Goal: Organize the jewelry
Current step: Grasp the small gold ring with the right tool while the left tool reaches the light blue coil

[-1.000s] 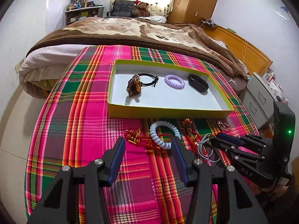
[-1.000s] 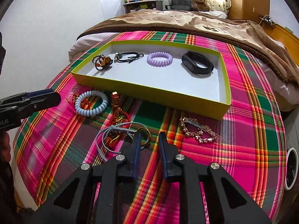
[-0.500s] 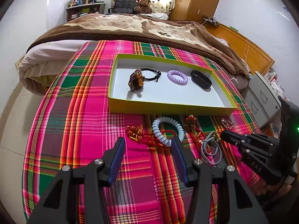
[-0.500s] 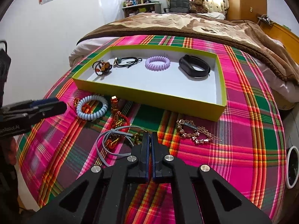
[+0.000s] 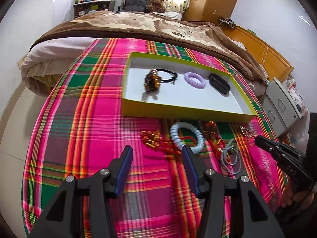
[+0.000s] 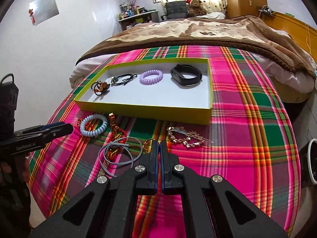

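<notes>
A yellow-green tray (image 5: 178,112) (image 6: 142,110) on the plaid cloth holds a brown bead bracelet (image 5: 152,81), a black cord tie (image 5: 168,75), a lilac coil tie (image 5: 195,80) and a black band (image 5: 219,83). In front lie a pale blue coil tie (image 5: 187,136) (image 6: 94,126), red-gold cords (image 5: 156,140), a grey cord loop (image 6: 118,154) and a gold crystal piece (image 6: 186,138). My left gripper (image 5: 156,150) is open, just short of the blue coil. My right gripper (image 6: 159,144) is shut at a small gold ring (image 6: 147,143); whether it grips it is hidden.
The plaid cloth (image 5: 89,119) covers a round table that drops off at its edges. A bed with a brown blanket (image 5: 148,25) stands right behind it. A grey drawer cabinet (image 5: 281,107) stands at the right.
My right gripper has closed from open to shut and pulled back and up a little. Both cameras have risen and tilted, so the tray sits farther off.
</notes>
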The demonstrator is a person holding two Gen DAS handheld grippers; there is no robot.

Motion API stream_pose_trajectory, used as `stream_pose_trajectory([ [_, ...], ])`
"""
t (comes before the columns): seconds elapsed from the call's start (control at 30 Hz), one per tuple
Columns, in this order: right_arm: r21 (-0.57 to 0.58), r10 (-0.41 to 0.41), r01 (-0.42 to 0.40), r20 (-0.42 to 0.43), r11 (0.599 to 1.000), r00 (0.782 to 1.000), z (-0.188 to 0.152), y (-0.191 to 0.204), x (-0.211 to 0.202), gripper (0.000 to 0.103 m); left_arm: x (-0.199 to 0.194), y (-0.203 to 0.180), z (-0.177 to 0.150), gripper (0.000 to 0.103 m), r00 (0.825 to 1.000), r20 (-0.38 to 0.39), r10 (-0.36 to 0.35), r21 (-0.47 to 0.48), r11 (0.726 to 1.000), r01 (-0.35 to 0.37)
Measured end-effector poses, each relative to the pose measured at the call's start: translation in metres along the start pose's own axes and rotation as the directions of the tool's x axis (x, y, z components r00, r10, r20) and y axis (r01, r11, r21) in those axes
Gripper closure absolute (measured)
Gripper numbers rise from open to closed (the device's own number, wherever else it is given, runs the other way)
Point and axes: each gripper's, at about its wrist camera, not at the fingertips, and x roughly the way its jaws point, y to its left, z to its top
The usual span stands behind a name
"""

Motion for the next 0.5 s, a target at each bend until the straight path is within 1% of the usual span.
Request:
stream_pose_trajectory([
  [0.17, 0.025, -0.005, 0.005, 0.016, 1.0, 1.0, -0.003, -0.008, -0.007, 0.102, 0.002, 0.018, 0.002, 0.05, 1.0, -0.012, 0.013, -0.047, 0.999, -0.013],
  [0.4, 0.046, 0.004, -0.005, 0.03, 0.999, 1.0, -0.003, -0.014, -0.012, 0.102, 0.014, 0.013, 0.008, 0.05, 0.999, -0.02, 0.049, -0.016, 0.999, -0.05],
  [0.5, 0.048, 0.006, -0.007, 0.034, 0.999, 0.999, -0.003, -0.016, -0.013, 0.102, 0.014, 0.009, 0.009, 0.05, 0.999, -0.019, 0.03, -0.015, 0.999, -0.03],
])
